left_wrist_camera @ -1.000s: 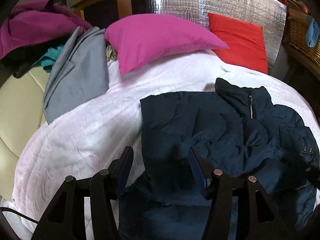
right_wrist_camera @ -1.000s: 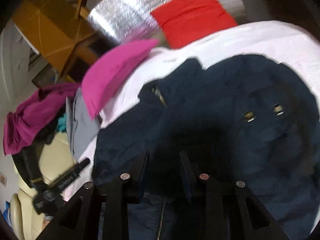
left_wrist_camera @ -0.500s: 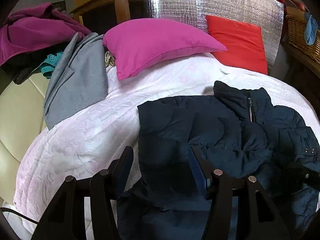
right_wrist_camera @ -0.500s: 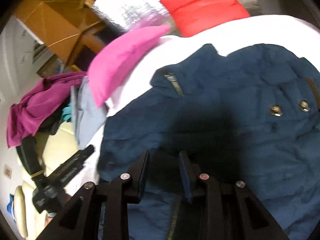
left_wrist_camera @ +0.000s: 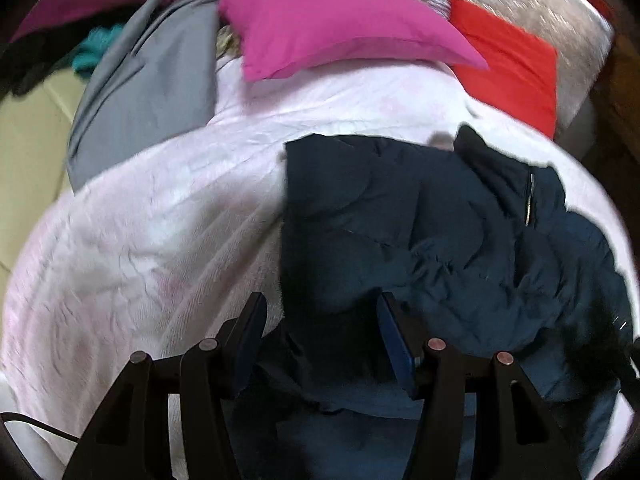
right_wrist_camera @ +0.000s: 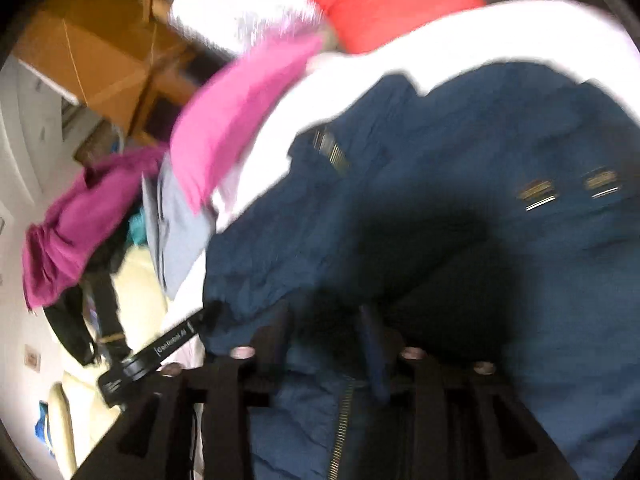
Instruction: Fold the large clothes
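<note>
Since a second ago the navy jacket on the bed has bunched rightward. Left claw hangs spread over its edge; right claw, blurred, seems spread too, so folding has barely begun.

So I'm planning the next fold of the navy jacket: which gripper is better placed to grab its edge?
Probably the left gripper: its open fingers straddle the navy jacket at its side edge, beside bare white bedspread.
</note>
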Motion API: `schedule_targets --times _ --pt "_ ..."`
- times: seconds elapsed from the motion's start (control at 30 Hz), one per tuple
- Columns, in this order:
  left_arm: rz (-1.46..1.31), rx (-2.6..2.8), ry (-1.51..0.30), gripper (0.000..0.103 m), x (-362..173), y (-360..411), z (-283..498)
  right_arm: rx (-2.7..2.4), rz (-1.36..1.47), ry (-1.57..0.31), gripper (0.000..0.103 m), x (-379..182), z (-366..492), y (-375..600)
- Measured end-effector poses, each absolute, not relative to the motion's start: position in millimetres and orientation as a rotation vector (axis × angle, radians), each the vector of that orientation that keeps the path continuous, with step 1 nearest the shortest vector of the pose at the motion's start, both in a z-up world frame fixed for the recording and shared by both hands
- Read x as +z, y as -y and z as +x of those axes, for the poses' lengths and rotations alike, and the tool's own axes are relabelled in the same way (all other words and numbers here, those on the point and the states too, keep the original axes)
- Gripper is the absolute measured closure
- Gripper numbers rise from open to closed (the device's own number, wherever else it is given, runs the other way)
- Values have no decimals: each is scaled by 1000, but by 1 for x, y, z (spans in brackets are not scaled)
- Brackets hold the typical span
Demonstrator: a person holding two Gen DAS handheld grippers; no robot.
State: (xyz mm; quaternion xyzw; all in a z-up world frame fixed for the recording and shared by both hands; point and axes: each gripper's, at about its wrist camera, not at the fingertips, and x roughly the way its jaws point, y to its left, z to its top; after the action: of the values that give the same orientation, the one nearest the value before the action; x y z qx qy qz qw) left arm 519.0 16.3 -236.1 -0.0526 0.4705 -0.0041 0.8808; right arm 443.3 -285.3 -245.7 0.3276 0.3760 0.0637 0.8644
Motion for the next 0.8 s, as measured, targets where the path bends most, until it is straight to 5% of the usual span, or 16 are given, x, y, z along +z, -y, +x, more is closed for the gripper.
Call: schedule_targets --times 0.03,0.13,0.47,0.8 --pt "-144 -1 -979 39 -234 -23 519 75 686 -731 27 -238 427 302" --pt "-229 27 -975 30 -233 -41 519 -81 699 -652 27 -229 395 345" --pt "-204 31 -1099 22 -272 -40 530 -304 649 -812 32 -285 399 378" --pt "-149 67 -1009 23 -238 -34 504 -290 539 -681 38 -230 363 360"
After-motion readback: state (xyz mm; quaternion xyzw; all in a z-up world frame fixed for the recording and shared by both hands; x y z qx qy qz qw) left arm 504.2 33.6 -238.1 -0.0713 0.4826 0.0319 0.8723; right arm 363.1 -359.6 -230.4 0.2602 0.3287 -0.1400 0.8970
